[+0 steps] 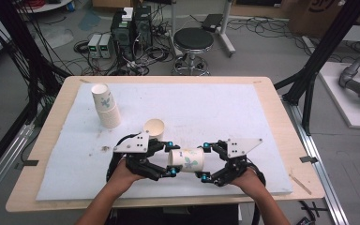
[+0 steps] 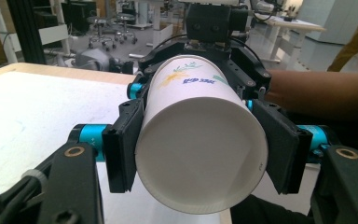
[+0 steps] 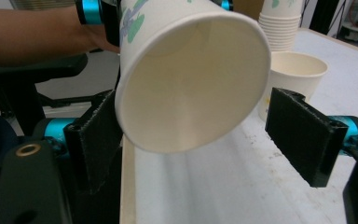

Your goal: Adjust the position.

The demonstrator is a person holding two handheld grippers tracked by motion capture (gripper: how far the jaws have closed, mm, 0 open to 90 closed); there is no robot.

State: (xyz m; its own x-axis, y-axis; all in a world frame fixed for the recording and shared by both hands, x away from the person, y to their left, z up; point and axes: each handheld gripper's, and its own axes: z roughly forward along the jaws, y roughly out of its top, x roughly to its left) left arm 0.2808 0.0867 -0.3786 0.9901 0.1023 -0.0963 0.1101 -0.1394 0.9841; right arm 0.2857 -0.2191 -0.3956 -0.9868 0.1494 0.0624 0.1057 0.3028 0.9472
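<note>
A white paper cup with a green and blue print hangs on its side above the table's near edge, between both grippers. My left gripper is shut on its base end; in the left gripper view both pads press the cup, whose bottom faces the camera. My right gripper stands open around the rim end. In the right gripper view the cup's mouth faces the camera between the jaws of that gripper. One pad stands apart from the cup, the other lies close against it.
A stack of paper cups stands at the back left of the white mat. A single upright cup stands just behind my left gripper. The wooden table ends close under both hands. A stool and cables lie beyond.
</note>
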